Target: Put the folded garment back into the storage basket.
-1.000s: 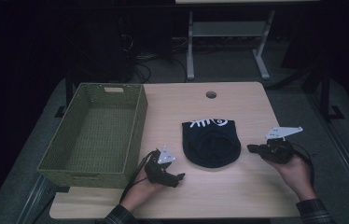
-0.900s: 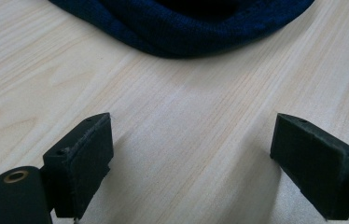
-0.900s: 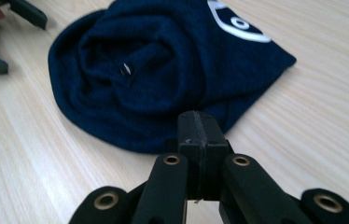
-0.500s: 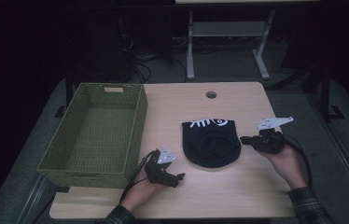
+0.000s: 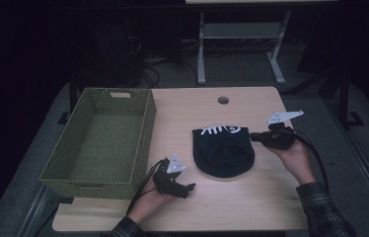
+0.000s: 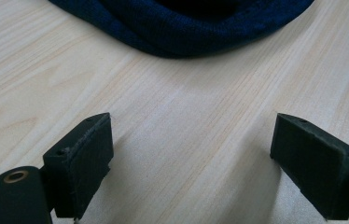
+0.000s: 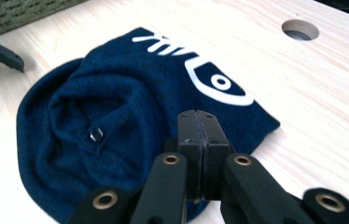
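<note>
High view: dark beanie (image 5: pixel 223 150) lies flat mid-frame on the worktop (image 5: pixel 251 106), green basket (image 5: pixel 101 140) empty at left, likely its destination. Left hand-held gripper (image 5: pixel 188 187) parked lower centre; right hand-held gripper (image 5: pixel 252 137) at the hat's right edge. Left gripper view: jaws released, nothing between, hat rim (image 6: pixel 186 32) at top. Right gripper view: jaws clenched empty, poised over the cuff (image 7: pixel 252 122).

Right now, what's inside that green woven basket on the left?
The green basket looks empty: its woven floor shows bare in the high view. The strip just behind its near wall is hidden from the camera.
</note>
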Available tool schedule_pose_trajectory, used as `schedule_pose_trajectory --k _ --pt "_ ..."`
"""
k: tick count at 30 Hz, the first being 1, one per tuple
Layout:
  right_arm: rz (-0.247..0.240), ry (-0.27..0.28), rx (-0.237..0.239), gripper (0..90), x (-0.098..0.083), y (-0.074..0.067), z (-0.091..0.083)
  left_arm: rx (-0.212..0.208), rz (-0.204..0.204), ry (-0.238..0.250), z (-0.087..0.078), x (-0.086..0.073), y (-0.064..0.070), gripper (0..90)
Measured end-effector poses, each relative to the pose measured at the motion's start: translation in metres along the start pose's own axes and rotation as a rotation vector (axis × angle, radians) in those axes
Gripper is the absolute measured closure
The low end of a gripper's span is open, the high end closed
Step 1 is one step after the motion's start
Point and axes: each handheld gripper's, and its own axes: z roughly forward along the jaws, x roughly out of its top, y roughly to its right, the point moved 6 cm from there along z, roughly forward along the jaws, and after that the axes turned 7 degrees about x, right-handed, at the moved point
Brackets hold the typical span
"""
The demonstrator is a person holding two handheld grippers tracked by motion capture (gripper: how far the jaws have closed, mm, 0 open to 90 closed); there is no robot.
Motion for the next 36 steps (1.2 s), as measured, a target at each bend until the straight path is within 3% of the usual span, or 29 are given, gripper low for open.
schedule_pose_trajectory --k 10,26,31,36 --pt "0.014 0.001 0.0 89.8 0.016 0.009 0.014 -0.002 0.0 0.004 0.0 0.0 0.0 12.1" --pt "0.066 -0.019 -0.015 90.0 0.043 0.047 0.057 -0.002 0.005 0.0 0.0 0.0 0.0 12.1" --pt "0.076 -0.034 -0.03 90.0 0.043 0.057 0.07 -0.002 0.005 0.0 0.0 0.0 0.0 12.1" --pt "0.11 -0.079 -0.047 90.0 0.031 0.07 0.083 -0.003 -0.002 0.004 0.0 0.0 0.0 12.1"
